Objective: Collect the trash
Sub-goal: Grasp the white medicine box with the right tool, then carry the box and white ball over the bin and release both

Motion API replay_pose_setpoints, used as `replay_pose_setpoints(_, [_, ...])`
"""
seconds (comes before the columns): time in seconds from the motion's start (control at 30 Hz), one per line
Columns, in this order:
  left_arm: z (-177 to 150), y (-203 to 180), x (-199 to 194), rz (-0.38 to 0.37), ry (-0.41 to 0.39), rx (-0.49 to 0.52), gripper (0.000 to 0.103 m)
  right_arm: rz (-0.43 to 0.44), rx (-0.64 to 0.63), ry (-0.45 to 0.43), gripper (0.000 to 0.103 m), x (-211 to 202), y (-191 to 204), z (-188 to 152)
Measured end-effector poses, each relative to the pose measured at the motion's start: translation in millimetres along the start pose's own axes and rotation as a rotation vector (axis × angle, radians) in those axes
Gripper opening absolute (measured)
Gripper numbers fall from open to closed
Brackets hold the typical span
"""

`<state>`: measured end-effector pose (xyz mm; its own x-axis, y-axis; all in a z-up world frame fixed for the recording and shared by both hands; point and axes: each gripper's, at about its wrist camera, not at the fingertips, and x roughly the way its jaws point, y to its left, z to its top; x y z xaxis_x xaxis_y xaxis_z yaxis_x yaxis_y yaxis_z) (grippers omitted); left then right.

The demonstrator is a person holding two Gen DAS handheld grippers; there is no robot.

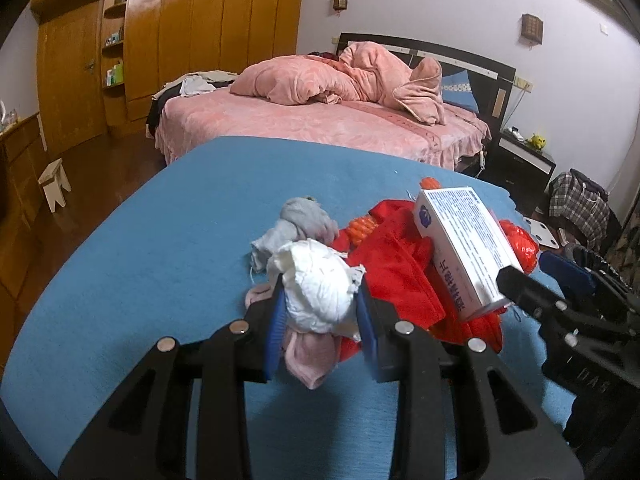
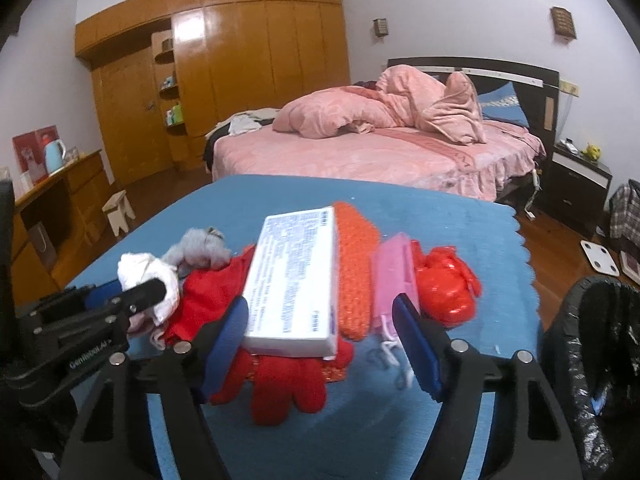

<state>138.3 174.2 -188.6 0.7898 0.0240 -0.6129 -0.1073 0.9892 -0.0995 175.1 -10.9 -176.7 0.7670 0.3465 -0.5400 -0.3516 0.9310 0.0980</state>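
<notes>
A crumpled white tissue wad (image 1: 320, 284) sits between the blue pads of my left gripper (image 1: 320, 316), which is shut on it; the same wad (image 2: 138, 270) shows at the left of the right wrist view. A white printed carton (image 2: 292, 280) lies on a red garment (image 2: 288, 384) on the blue-covered table (image 1: 160, 260). My right gripper (image 2: 320, 310) stands open around the carton: the left pad is at its edge, the right pad well clear. In the left wrist view the carton (image 1: 460, 240) has a right fingertip (image 1: 516, 284) at its near end.
A grey sock (image 1: 304, 216), a pink sock (image 1: 312, 360), an orange knitted piece (image 2: 356, 264), a pink item (image 2: 394, 276) and a red plastic bag (image 2: 444, 284) crowd the table. A black-lined bin (image 2: 592, 344) stands right. Beyond are a pink bed (image 1: 320, 124) and stool (image 1: 54, 184).
</notes>
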Motion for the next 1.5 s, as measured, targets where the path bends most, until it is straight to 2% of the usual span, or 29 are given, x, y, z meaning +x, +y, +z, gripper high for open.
replay_pose_setpoints(0.4, [-0.5, 9.4, -1.3, -0.011, -0.004, 0.006, 0.031, -0.006, -0.045, 0.052, 0.072, 18.3, 18.6, 2.7])
replay_pose_setpoints(0.47, [-1.9, 10.1, -1.5, -0.011, -0.005, 0.005, 0.031, -0.012, -0.055, 0.064, 0.069, 23.1, 20.5, 3.8])
replay_pose_setpoints(0.53, [-1.6, 9.9, -1.5, -0.01, -0.004, 0.004, 0.031, -0.015, -0.057, 0.083, 0.058, 28.2, 21.5, 5.5])
replay_pose_setpoints(0.67, [-2.5, 10.0, -1.5, -0.011, -0.004, 0.004, 0.031, -0.008, -0.043, 0.1, 0.057, 29.5, 21.1, 4.7])
replay_pose_setpoints(1.03, [8.6, -3.7, -15.5, -0.04, -0.034, 0.013, 0.031, 0.019, -0.002, 0.05, 0.056, -1.8, 1.7, 18.5])
replay_pose_setpoints(1.5, [21.6, -72.2, -38.9, -0.12, -0.096, 0.068, 0.031, -0.064, 0.054, -0.035, 0.056, -66.8, -54.9, 28.7])
